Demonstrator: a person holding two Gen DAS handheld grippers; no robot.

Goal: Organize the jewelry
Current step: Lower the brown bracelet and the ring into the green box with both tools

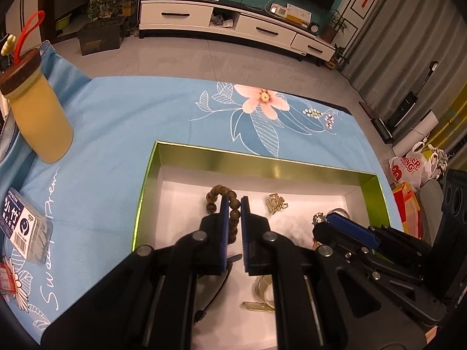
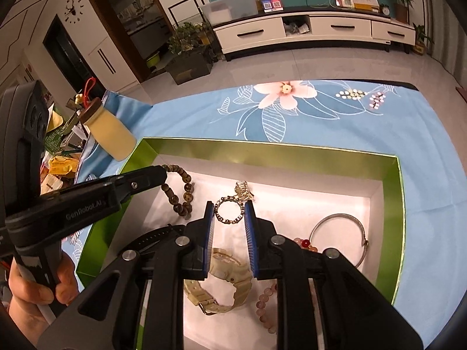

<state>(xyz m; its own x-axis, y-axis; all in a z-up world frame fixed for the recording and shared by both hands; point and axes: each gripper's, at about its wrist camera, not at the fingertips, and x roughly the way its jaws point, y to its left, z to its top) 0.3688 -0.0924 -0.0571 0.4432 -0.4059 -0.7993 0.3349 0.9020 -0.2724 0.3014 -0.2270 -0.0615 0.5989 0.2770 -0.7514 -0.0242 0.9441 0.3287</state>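
A green box (image 1: 262,160) with a white floor lies on the blue cloth and holds the jewelry. My left gripper (image 1: 233,201) has its pads closed on a dark wooden bead bracelet (image 1: 213,197) at the box's left; the right wrist view shows that bracelet (image 2: 186,188) held at the fingertip. My right gripper (image 2: 229,208) is open over a gold chain (image 2: 229,210), whose ring lies between the pads. A gold chain heap (image 1: 274,202), a beige watch (image 2: 227,268), a silver bangle (image 2: 338,230) and a pink bead bracelet (image 2: 264,300) lie in the box. A black watch is partly hidden.
A yellow bottle (image 1: 41,116) with a brown lid stands on the cloth at the left. A clear toothpick box (image 1: 26,230) lies near the left edge. The flowered blue cloth (image 1: 146,116) stretches beyond the box. Bags (image 1: 411,169) sit on the floor at the right.
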